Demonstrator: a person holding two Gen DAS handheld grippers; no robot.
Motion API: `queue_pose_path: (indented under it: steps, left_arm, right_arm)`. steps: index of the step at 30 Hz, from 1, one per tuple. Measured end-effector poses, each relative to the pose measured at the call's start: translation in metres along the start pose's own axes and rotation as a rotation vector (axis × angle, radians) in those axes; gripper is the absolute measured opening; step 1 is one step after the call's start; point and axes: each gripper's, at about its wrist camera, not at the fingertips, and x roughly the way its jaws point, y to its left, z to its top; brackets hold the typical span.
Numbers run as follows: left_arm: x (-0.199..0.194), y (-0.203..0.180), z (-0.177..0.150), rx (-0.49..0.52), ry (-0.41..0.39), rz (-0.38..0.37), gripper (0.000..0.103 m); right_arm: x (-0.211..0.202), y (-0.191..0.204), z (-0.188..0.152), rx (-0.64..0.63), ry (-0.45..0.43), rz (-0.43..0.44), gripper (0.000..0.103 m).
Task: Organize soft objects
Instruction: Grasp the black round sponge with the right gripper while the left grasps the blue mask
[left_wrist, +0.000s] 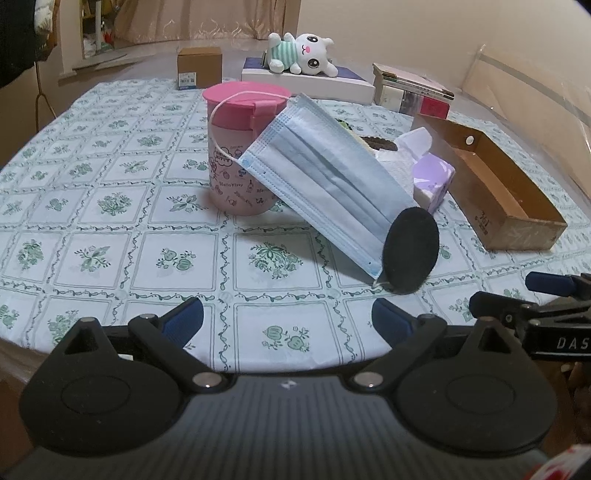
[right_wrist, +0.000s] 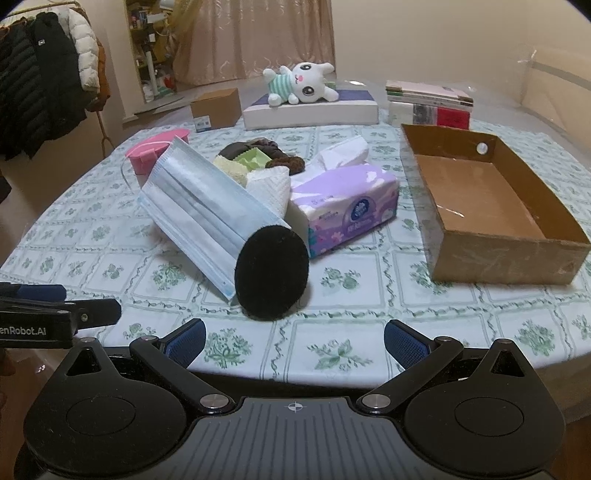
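A blue face mask (left_wrist: 325, 173) (right_wrist: 207, 206) leans against a pile of soft things, one ear loop hooked over a pink lidded cup (left_wrist: 240, 147) (right_wrist: 155, 155). A black oval pad (left_wrist: 410, 251) (right_wrist: 271, 272) stands against its lower end. Behind lie a purple tissue pack (right_wrist: 347, 206) (left_wrist: 432, 181), a white folded cloth (right_wrist: 269, 188) and dark and green fabric pieces (right_wrist: 255, 153). A white plush toy (left_wrist: 303, 53) (right_wrist: 301, 83) lies on a flat box at the back. My left gripper (left_wrist: 288, 321) and right gripper (right_wrist: 294, 338) are open and empty at the table's near edge.
An open brown cardboard box (right_wrist: 491, 206) (left_wrist: 495, 184) stands on the right of the floral tablecloth (left_wrist: 110, 206). A small carton (right_wrist: 216, 109), the flat white box (right_wrist: 314, 110) and stacked books (right_wrist: 428, 103) line the back. Coats (right_wrist: 48, 74) hang at the left.
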Motion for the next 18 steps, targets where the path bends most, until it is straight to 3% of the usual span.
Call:
queue_pose_path:
  steps: [7,11,18]
  left_arm:
    - [0.015,0.007,0.010,-0.029,0.004,-0.012,0.097]
    - [0.024,0.010,0.015,-0.039,-0.002,-0.012,0.097]
    - [0.039,0.018,0.024,-0.062,-0.016,-0.026,0.097]
  right_arm:
    - [0.025,0.005,0.009,-0.045,-0.019,0.016,0.102]
    - [0.046,0.008,0.016,-0.055,-0.010,0.027,0.092]
    - [0.079,0.014,0.023,-0.076,0.005,0.021,0.086]
